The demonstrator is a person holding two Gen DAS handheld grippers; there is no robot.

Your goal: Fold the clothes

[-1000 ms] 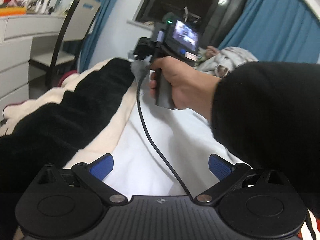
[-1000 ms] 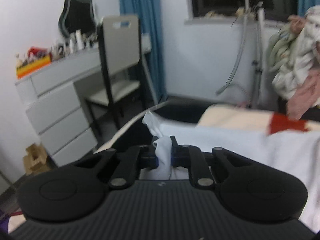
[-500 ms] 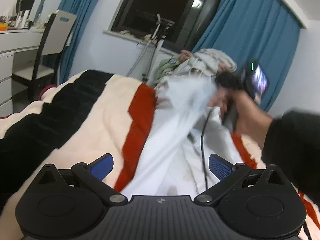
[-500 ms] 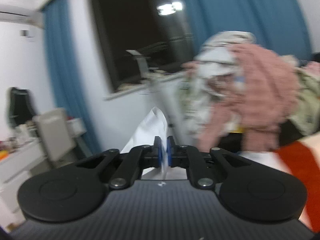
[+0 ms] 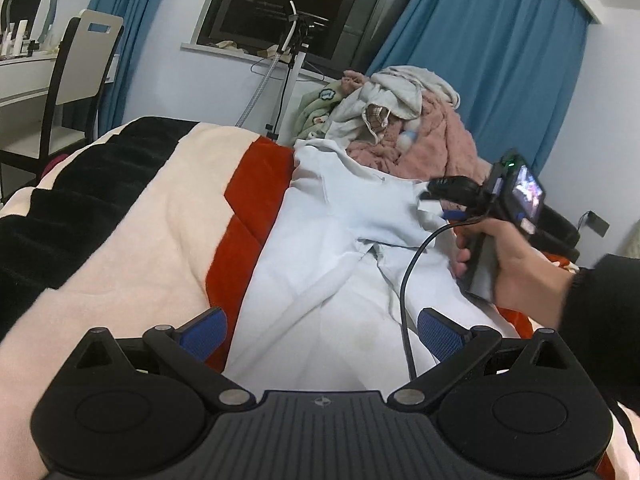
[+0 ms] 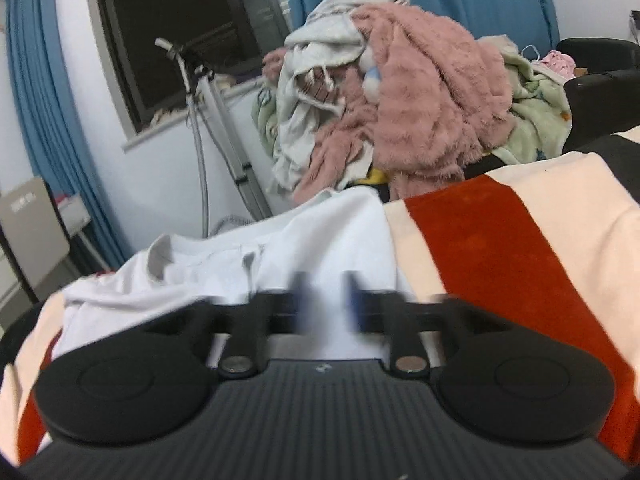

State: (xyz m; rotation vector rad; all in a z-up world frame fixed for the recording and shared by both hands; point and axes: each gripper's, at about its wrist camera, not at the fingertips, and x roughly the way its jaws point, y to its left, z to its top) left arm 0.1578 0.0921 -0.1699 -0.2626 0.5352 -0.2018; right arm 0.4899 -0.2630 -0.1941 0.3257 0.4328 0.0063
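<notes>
A white garment (image 5: 320, 240) lies lengthwise on a cream, red and black striped blanket (image 5: 140, 240), with one part folded across its upper half. My left gripper (image 5: 320, 330) hovers open over the garment's near end, nothing between its blue pads. A hand holds my right gripper (image 5: 432, 200) at the right edge of the folded part. In the right wrist view my right gripper (image 6: 328, 296) is blurred, its fingers apart over the white garment (image 6: 280, 240), which lies flat between them. The blanket's red stripe (image 6: 500, 240) runs to its right.
A heap of clothes with a pink fuzzy piece (image 5: 420, 132) (image 6: 420, 100) is piled at the bed's far end. A steamer stand (image 5: 288, 40) rises by the window. A chair (image 5: 84, 64) and white desk (image 5: 24, 76) stand left. A black cable (image 5: 404, 300) hangs across the garment.
My right gripper carried a pinched white edge from the bed's left side across to the right, laid it down, and its fingers have parted. My left gripper stayed open.
</notes>
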